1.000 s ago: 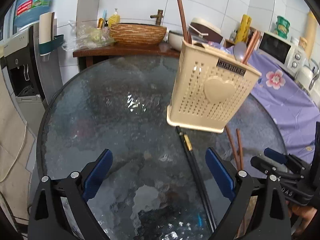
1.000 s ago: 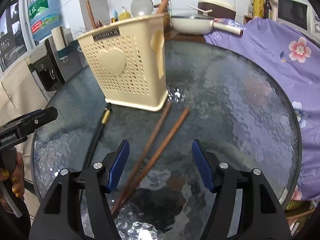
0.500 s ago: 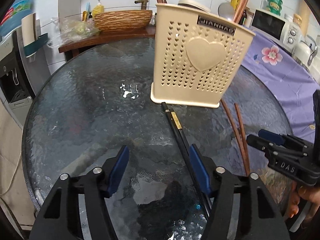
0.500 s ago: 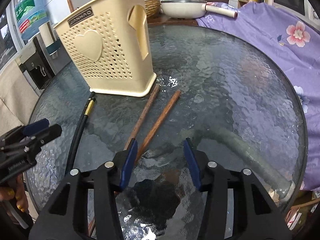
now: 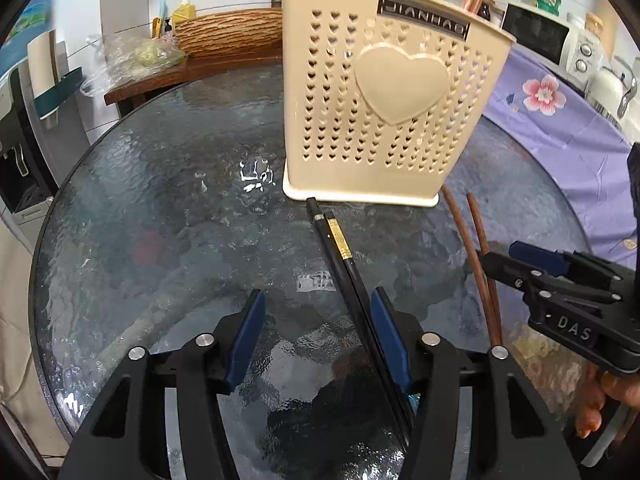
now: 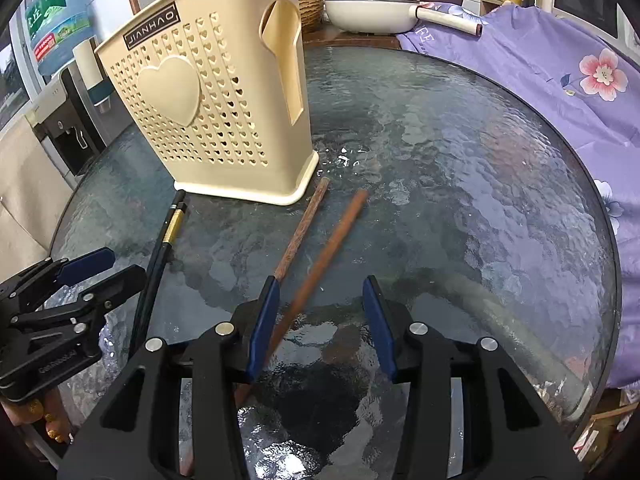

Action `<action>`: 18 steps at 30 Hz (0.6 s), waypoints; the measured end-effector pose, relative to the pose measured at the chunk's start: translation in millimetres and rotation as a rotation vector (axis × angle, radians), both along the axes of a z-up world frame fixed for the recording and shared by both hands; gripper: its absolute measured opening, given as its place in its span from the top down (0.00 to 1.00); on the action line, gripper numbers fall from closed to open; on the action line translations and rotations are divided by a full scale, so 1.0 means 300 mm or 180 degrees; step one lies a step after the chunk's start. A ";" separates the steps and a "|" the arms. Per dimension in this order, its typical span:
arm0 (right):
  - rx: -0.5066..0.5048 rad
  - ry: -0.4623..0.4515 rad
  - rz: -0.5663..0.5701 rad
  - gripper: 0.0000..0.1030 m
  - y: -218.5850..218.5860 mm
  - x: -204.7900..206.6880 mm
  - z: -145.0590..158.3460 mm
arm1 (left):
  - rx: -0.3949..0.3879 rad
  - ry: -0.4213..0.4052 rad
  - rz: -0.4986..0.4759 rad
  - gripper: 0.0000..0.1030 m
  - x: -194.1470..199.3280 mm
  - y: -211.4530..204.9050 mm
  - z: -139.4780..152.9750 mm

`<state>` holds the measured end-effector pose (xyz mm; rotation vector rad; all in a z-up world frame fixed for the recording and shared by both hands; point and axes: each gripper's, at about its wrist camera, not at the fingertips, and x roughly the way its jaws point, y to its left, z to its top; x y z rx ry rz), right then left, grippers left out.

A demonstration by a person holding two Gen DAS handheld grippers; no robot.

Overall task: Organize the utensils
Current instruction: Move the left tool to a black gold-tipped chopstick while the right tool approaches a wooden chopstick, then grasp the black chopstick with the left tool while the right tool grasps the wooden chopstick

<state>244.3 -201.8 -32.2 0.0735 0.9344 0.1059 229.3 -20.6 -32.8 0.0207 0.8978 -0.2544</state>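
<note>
My left gripper point(image 5: 316, 334) hangs low over the glass table point(image 5: 160, 220) with its jaws apart, the black chopsticks point(image 5: 340, 248) lying just inside the right pad. Ahead stands the cream utensil basket point(image 5: 384, 112). My right gripper point(image 6: 318, 326) is also parted, around the brown chopsticks point(image 6: 320, 256).

Both grippers have lowered and narrowed: the left gripper point(image 5: 316, 336) now straddles the black gold-banded chopsticks point(image 5: 340, 248), the right gripper point(image 6: 320, 324) the brown wooden chopsticks point(image 6: 320, 248).
</note>
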 end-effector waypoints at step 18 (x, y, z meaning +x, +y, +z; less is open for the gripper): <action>-0.0154 0.0079 -0.0047 0.72 0.006 0.068 0.000 | 0.0313 0.0057 0.0020 0.51 0.091 -0.027 -0.011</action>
